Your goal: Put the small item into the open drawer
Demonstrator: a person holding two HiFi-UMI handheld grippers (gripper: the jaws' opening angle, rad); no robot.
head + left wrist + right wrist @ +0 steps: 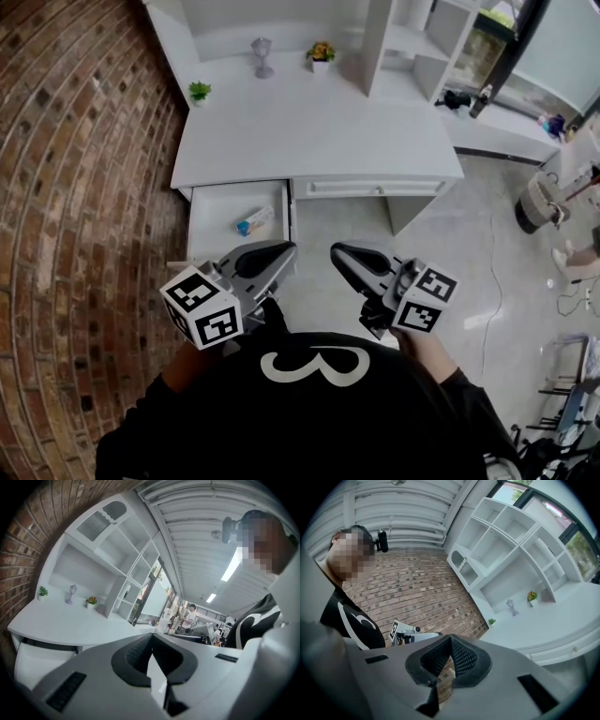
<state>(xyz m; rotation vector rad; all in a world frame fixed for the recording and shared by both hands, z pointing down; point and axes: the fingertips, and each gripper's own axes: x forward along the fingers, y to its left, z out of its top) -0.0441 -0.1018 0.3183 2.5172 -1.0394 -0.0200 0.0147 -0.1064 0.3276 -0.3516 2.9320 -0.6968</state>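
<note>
Small item (255, 221) already inside open drawer (208, 246), under worktop (309, 131) left end. Left gripper (281, 251) and right gripper (343, 251): jaws pressed together, empty. Likely hazard: clipping drawer's near edge with left gripper, jolting item.

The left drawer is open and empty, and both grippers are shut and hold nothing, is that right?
Not empty: the head view shows a small item lying in the open left drawer. The rest stands: the left gripper and the right gripper are shut and hold nothing.
</note>
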